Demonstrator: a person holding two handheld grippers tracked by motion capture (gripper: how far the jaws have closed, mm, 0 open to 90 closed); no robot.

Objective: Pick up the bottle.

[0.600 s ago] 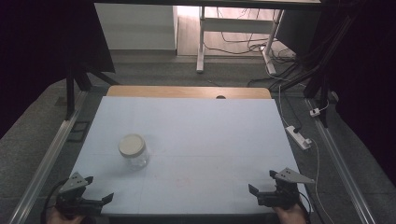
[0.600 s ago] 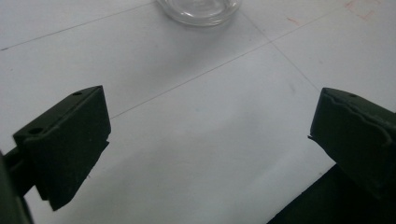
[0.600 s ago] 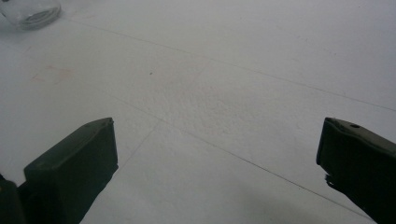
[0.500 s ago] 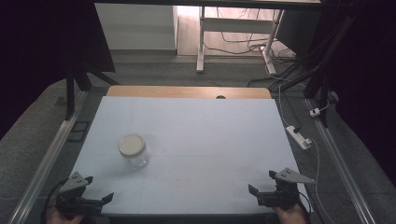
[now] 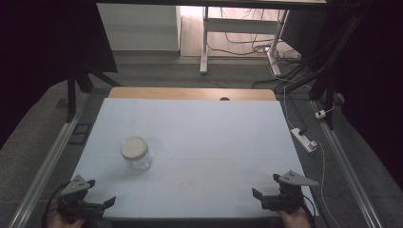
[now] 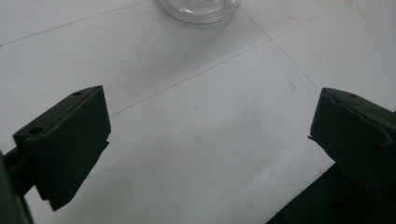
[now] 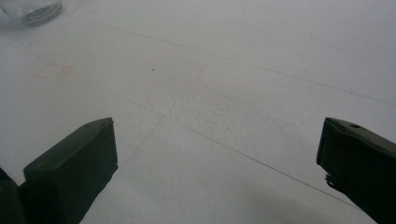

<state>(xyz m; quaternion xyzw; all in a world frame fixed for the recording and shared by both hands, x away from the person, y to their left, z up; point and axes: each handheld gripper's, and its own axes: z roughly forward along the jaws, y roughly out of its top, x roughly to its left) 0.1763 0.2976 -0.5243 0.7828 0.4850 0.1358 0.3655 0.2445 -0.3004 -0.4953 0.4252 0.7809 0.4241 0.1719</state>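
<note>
White table mat, bare but for one lidded glass jar left of centre. Left gripper near the jar, right gripper well apart from it; both jaws wide, empty. Likely approach: left gripper, level, squarely around the jar body.

Dim surroundings frame an evenly lit pale counter; brighter light falls on the far floor. Both gripper views are soft, with the near jaws blurred and dark.
</note>
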